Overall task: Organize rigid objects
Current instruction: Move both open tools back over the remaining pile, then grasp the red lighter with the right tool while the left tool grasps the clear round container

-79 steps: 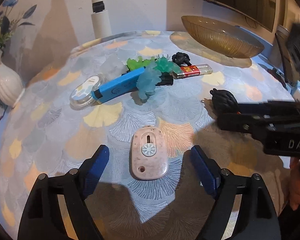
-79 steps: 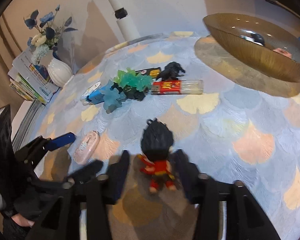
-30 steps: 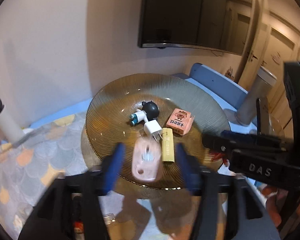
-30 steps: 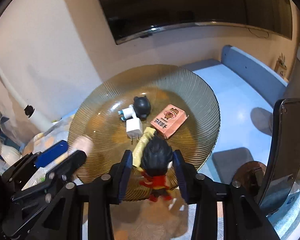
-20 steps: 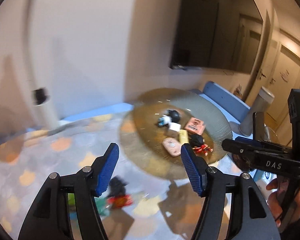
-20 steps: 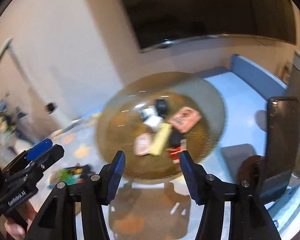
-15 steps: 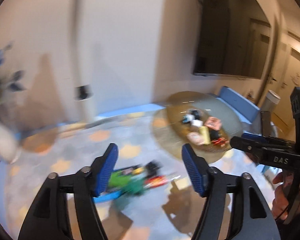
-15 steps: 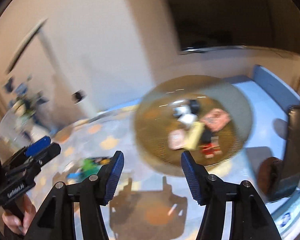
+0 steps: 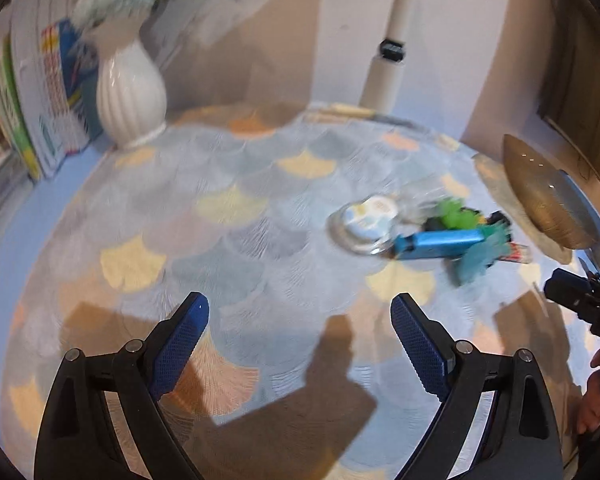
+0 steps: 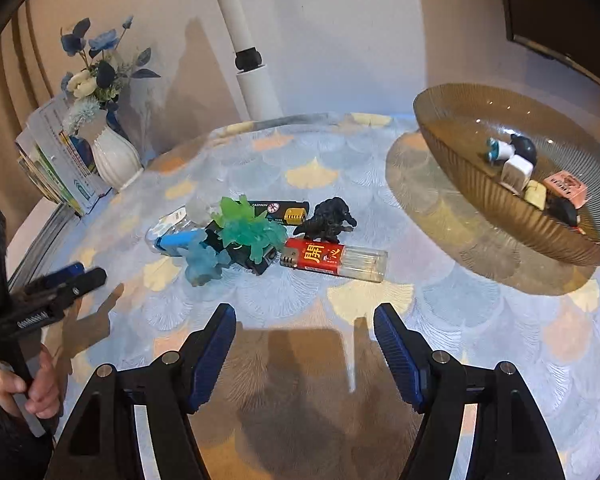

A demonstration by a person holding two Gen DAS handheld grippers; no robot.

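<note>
Green toy (image 10: 249, 227) hides blue lighter (image 10: 180, 240) partly.

Landmark: red lighter (image 10: 334, 259) on the patterned tablecloth (image 10: 480, 320).
- Near side of lighter: bare cloth, open to both grippers.
- Far side, touching or just beside: black figurine (image 10: 329, 219), black lighter (image 10: 282, 211), green and teal toys (image 10: 249, 231), blue case (image 9: 440, 242), round clear tin (image 9: 366, 222); tightly clustered, gaps too narrow to judge.
- Right of lighter: amber bowl (image 10: 480, 184), raised rim overhanging cloth.
- Far left: white vase (image 10: 115, 160), leaning booklets (image 10: 56, 160).
- Behind: white pole (image 10: 256, 84).
</note>
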